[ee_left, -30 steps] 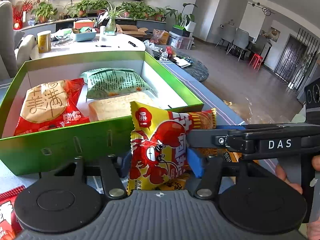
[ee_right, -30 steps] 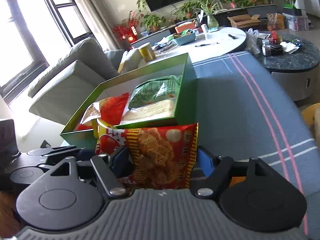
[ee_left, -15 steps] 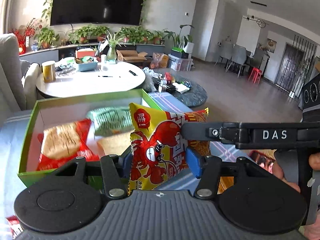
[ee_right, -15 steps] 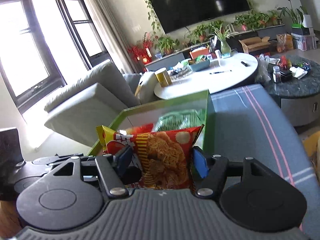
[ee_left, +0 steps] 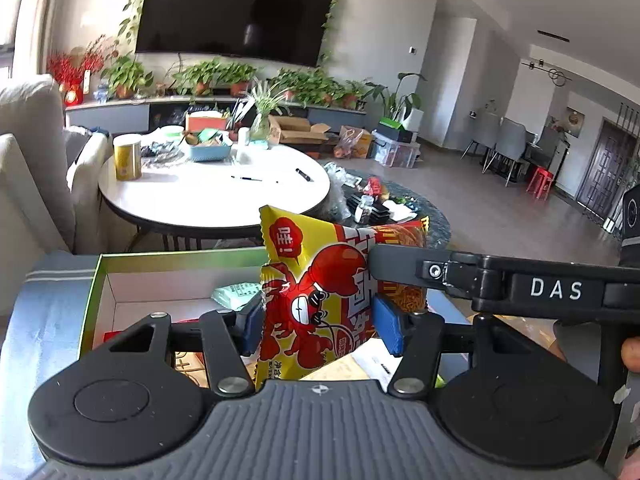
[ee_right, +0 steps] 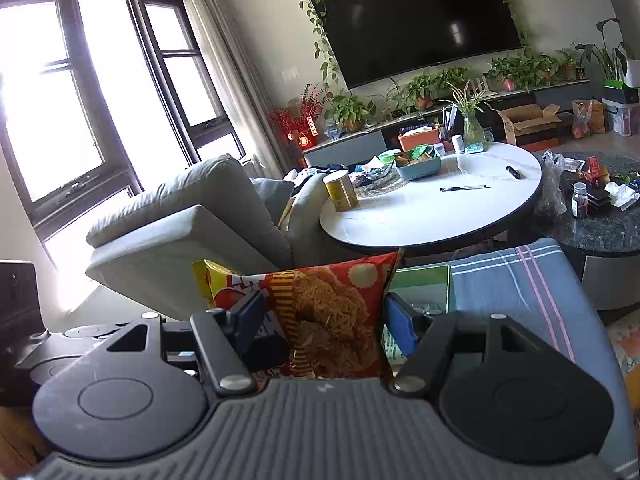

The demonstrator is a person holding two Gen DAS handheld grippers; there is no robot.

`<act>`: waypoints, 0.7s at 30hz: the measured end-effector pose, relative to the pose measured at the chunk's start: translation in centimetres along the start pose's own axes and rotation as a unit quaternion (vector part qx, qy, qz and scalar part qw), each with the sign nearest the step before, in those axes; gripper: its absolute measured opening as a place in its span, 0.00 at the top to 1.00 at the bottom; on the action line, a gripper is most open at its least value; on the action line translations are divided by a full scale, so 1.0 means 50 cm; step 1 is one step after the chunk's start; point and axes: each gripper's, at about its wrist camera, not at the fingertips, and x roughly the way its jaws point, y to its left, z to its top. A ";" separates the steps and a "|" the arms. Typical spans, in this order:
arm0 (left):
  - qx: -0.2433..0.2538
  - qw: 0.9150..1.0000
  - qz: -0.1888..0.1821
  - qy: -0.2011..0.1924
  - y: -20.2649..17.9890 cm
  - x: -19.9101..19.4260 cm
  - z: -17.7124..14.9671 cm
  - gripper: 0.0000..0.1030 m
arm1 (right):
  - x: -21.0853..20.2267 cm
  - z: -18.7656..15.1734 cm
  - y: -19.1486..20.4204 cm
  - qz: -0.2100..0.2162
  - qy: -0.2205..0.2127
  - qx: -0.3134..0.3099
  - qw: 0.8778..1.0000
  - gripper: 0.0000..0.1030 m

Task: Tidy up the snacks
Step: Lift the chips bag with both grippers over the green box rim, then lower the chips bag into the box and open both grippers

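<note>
My left gripper is shut on a yellow-and-red lobster snack packet, held upright over the near edge of the green box. My right gripper is shut on a red noodle snack packet, held beside the left one; its arm crosses the left wrist view. The box's green corner shows behind the red packet. A green packet and a red packet lie in the box, mostly hidden by the gripper.
The box sits on a blue striped cloth. Behind it stand a round white table with a yellow tin, a dark round table and a grey sofa.
Both grippers have risen and tilted up with their packets. The box has dropped low in both views and more of the room shows.
</note>
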 end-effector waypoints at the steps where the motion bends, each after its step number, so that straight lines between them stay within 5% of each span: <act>1: -0.003 1.000 0.000 0.004 0.005 0.009 -0.001 0.49 | 0.007 -0.001 -0.004 -0.002 0.004 -0.001 1.000 0.25; 8: -0.017 0.999 0.001 0.042 0.031 0.084 -0.018 0.48 | 0.057 -0.018 -0.033 -0.020 0.028 0.008 0.999 0.25; 12: -0.021 0.998 0.035 0.055 0.039 0.127 -0.028 0.39 | 0.076 -0.023 -0.047 -0.054 0.018 0.010 0.998 0.25; 21: -0.032 0.997 0.054 0.047 0.060 0.107 -0.036 0.37 | 0.056 -0.029 -0.049 -0.062 0.013 0.021 0.998 0.25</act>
